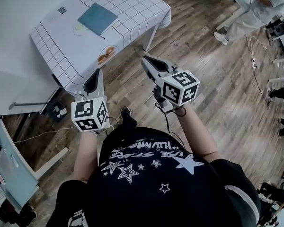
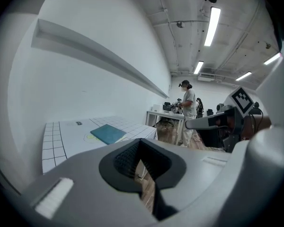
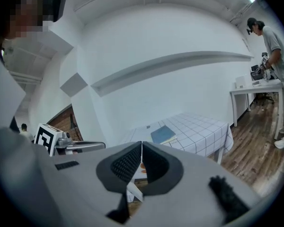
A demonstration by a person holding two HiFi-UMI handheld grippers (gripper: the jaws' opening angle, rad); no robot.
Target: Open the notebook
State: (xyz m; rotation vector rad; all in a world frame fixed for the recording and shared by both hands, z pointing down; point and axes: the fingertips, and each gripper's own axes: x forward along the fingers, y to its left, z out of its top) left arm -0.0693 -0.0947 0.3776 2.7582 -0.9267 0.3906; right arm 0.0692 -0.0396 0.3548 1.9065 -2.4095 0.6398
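The notebook (image 1: 98, 18) is lying unopened on the tabletop (image 1: 132, 8). The left tool (image 1: 96, 74) and right tool (image 1: 148, 60) are hovering short of it, jaws together, empty.

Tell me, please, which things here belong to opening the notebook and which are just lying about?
For the job: closed notebook on the table; left tool; right tool, both shut, empty.
Just about: orange thing near the table's edge; floor cable; person beyond.
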